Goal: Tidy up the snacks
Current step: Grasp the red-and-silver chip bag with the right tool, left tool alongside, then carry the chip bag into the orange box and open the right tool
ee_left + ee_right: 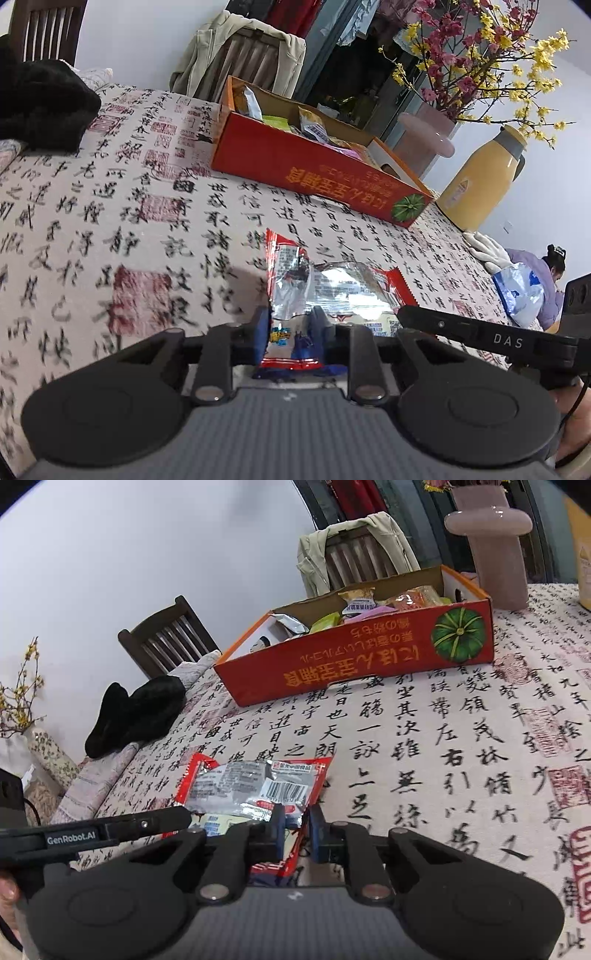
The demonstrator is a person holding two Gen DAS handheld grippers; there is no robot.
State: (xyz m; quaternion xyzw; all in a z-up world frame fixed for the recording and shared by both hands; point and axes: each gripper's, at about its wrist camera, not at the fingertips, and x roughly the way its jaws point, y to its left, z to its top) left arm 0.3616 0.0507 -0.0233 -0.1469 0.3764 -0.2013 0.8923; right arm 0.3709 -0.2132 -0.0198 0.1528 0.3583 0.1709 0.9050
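On my left, the left gripper [291, 332] has its blue pads nearly closed on the near edge of the red-and-silver snack packet [325, 291], which lies low over the calligraphy tablecloth [110, 206]; I cannot tell whether its far end rests on the cloth. Moving right, the right gripper [295, 827] also straddles the same packet [255, 786], its jaws a narrow gap apart around the right corner; I cannot tell whether those pads actually bite. Beyond, well apart from the packet, sits the open red cardboard box [332, 672] already holding other snacks. I judge the step is carrying this packet there: I'd keep one firm pinch, lift clear of the cloth, and drop it over the box's near wall.
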